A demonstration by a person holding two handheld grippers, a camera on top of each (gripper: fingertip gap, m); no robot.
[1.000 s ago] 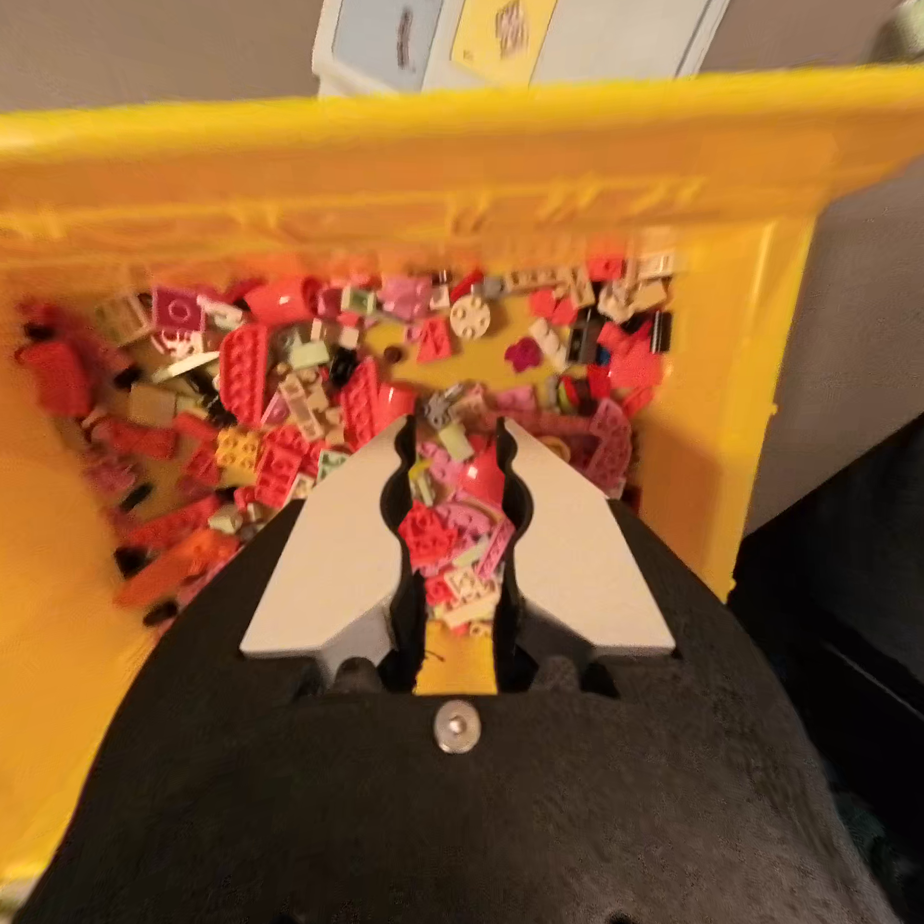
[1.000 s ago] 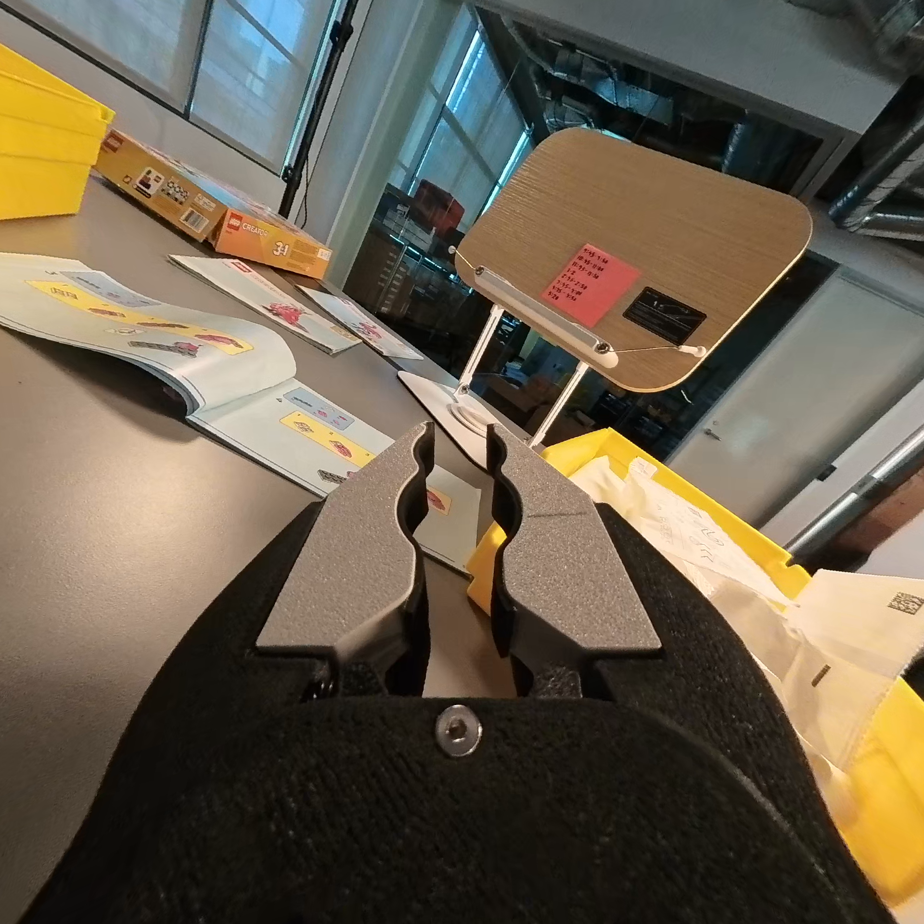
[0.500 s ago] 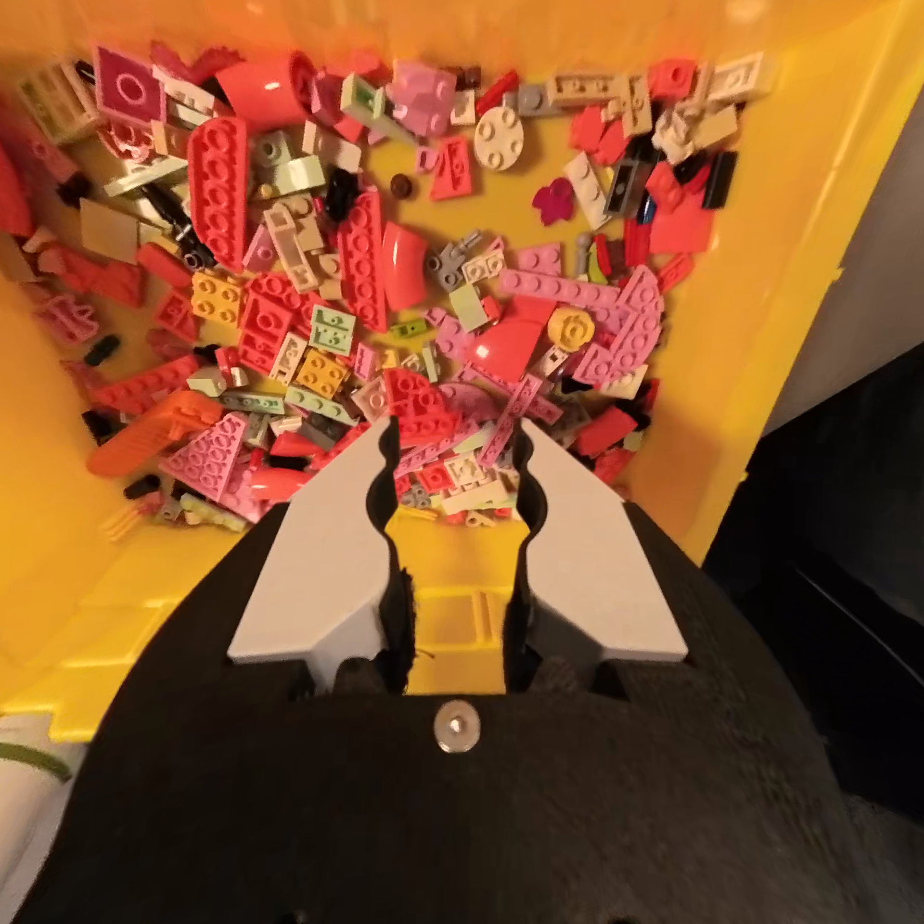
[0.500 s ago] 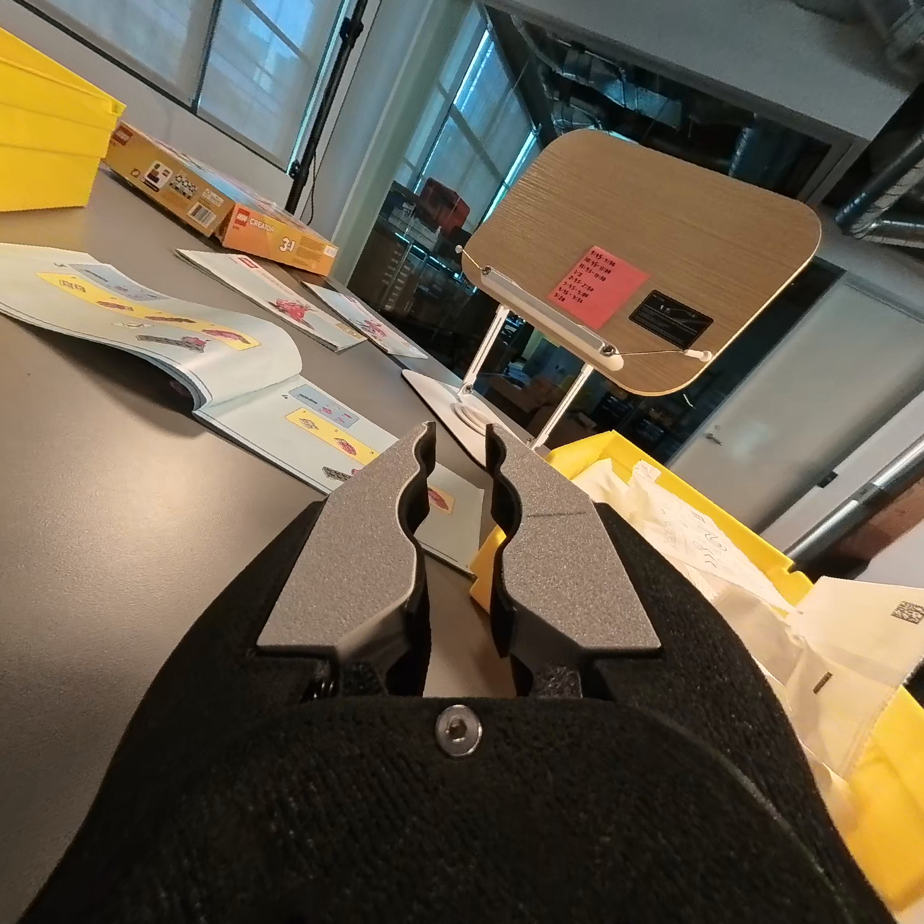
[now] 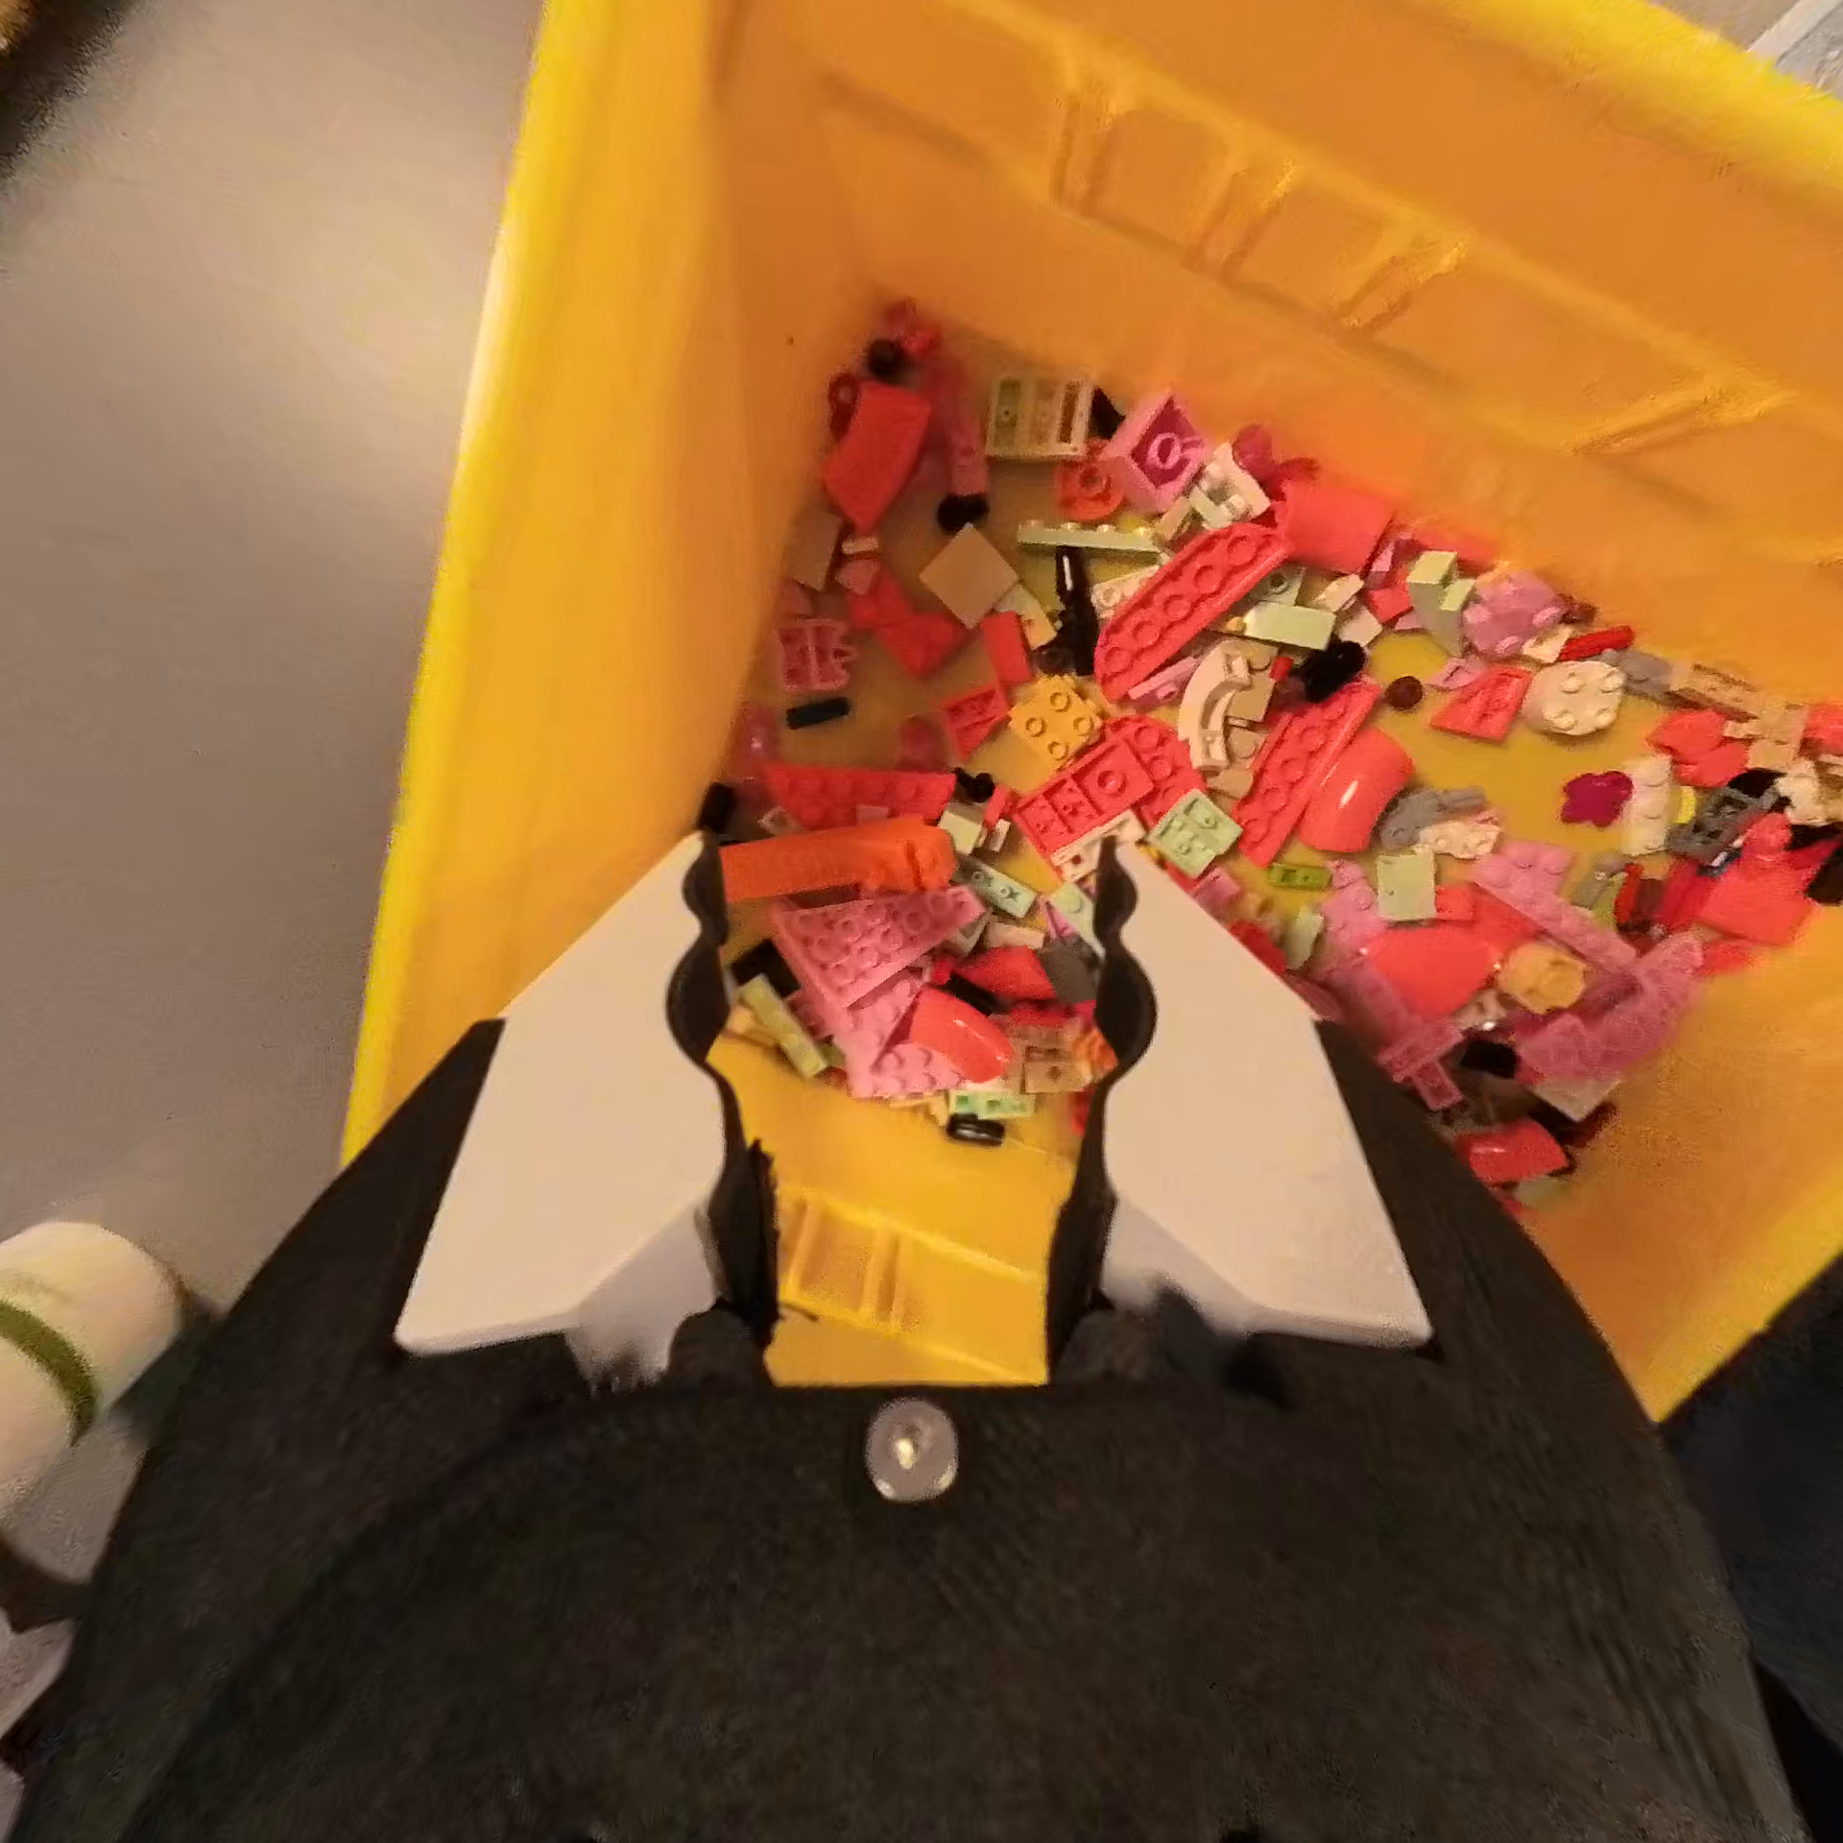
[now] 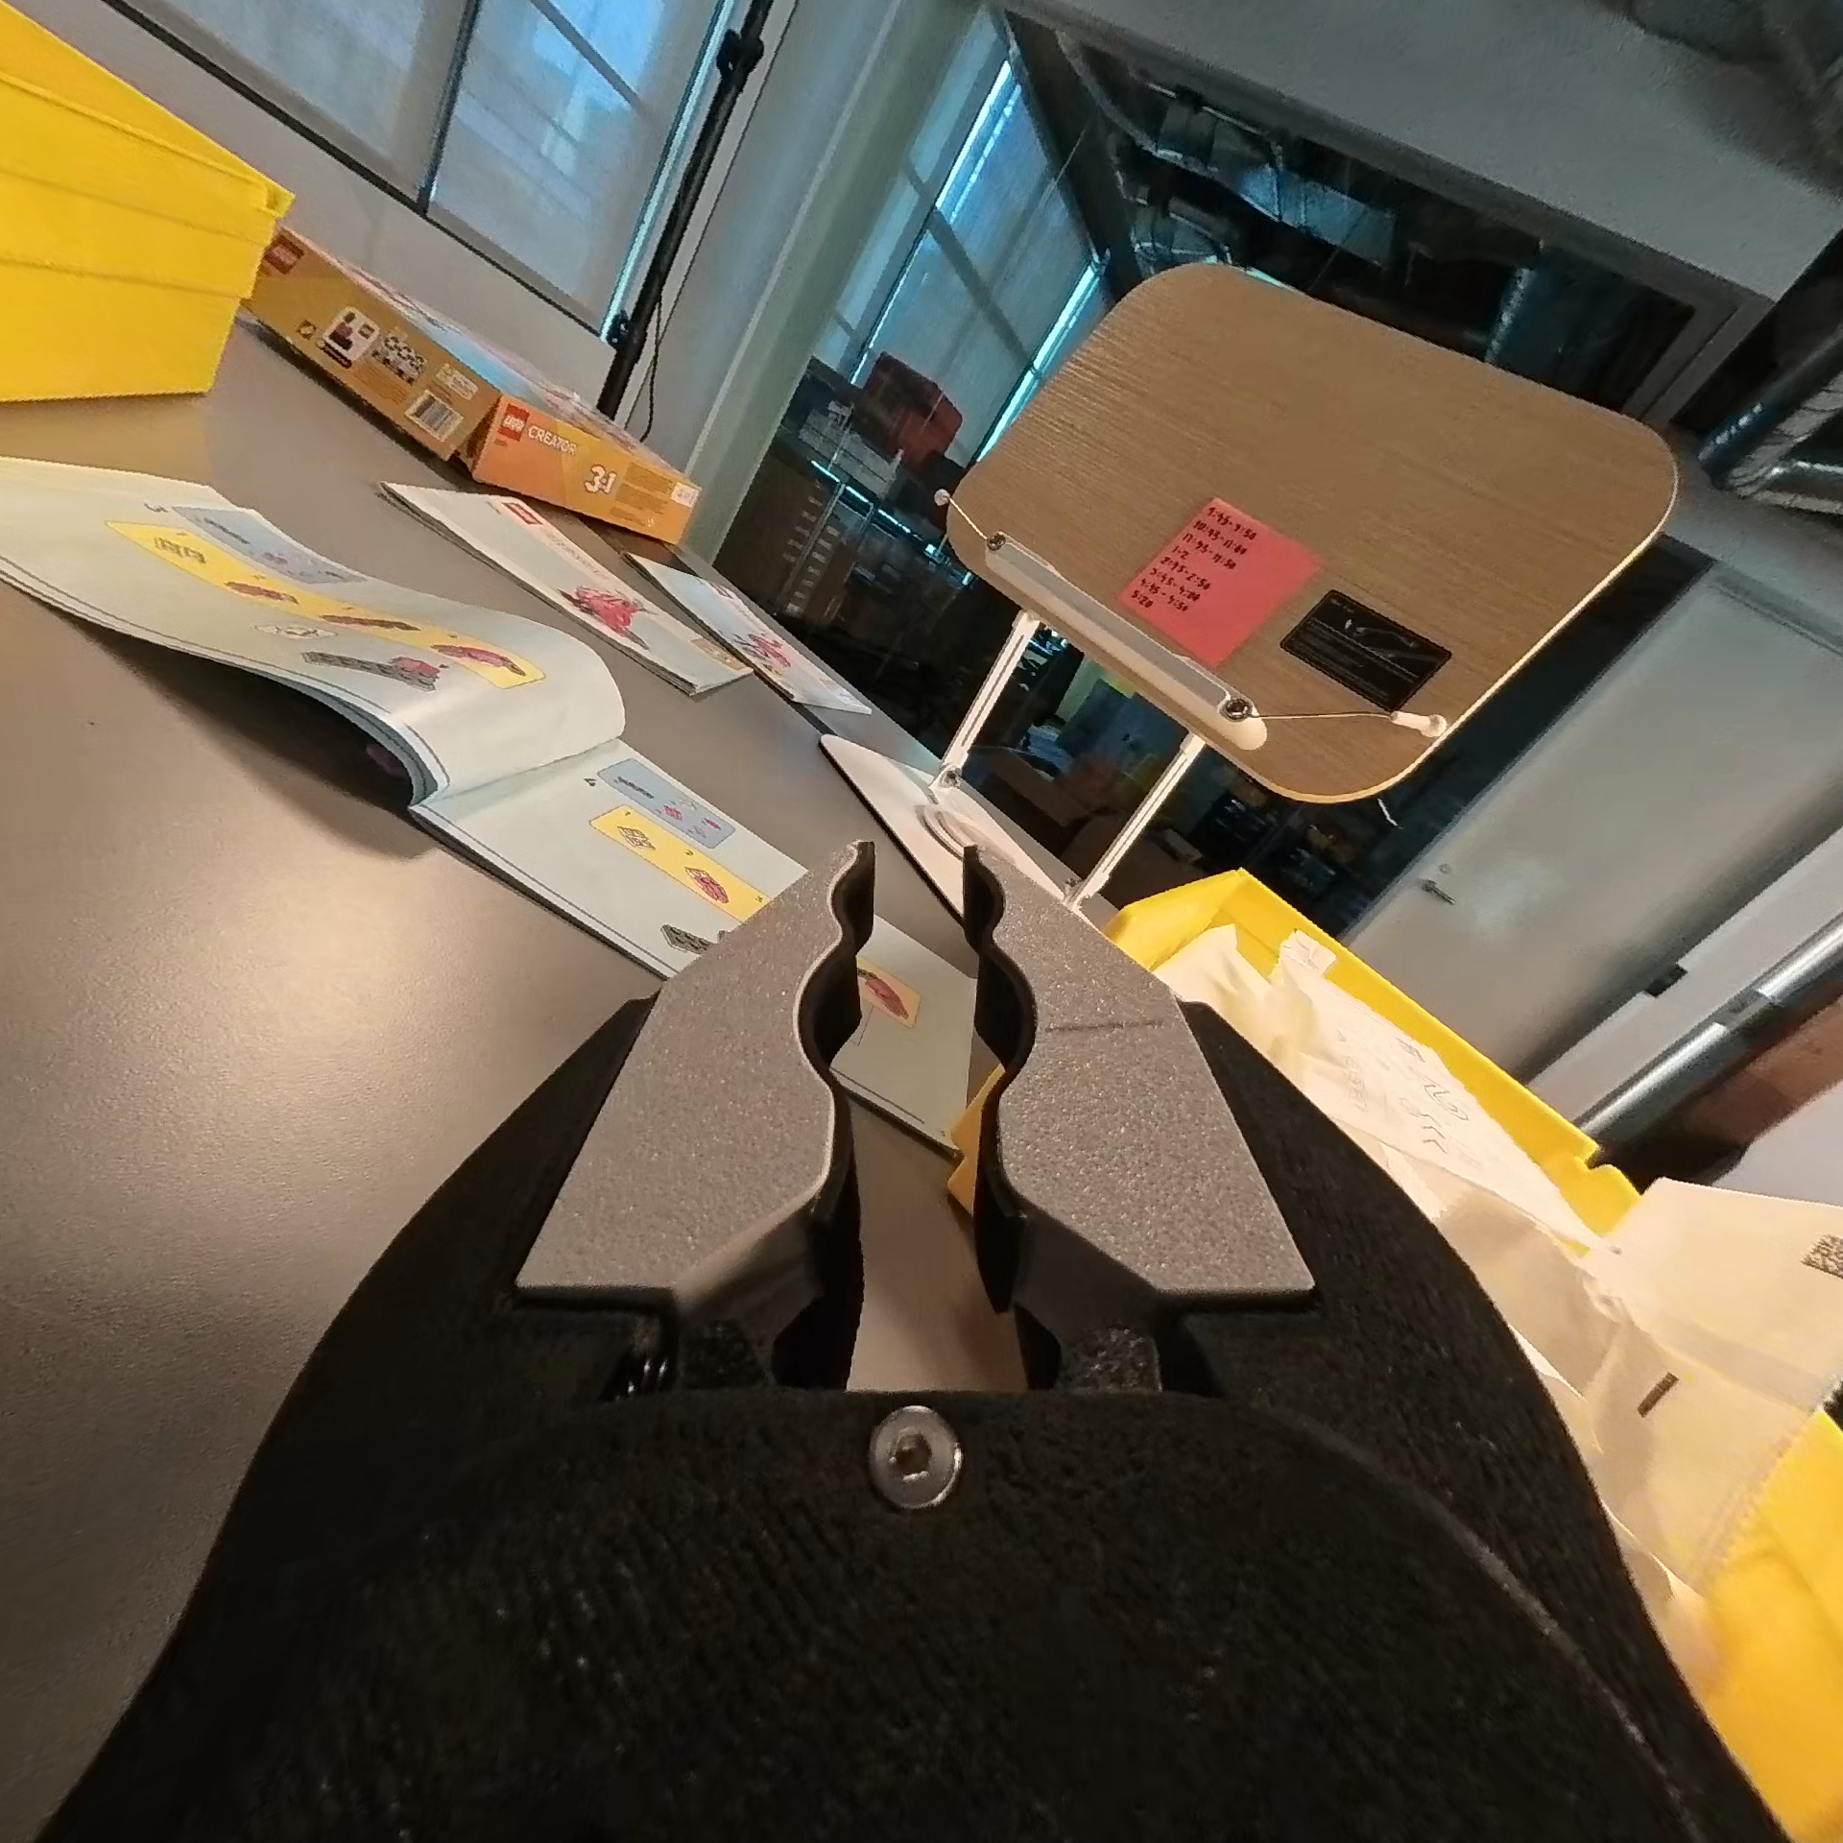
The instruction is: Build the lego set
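The left claw (image 5: 903, 858) is held wide open and bare above loose bricks (image 5: 1147, 758) in a yellow bin (image 5: 618, 499). The right claw (image 6: 918, 868), narrowly parted and bare, is held over the desk (image 6: 199, 997) near an open booklet (image 6: 479, 718).

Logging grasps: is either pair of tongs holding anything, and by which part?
Nothing is held. The left tongs gape wide above the bricks in the yellow bin; the right tongs stand slightly apart, bare.

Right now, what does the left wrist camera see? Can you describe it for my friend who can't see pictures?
The left gripper, jaws wide open and holding nothing, hangs over a yellow bin of loose toy building bricks, mostly red, pink and pale green. Just past its fingertips lie a long orange piece and a pink wedge plate. Grey floor shows left of the bin.
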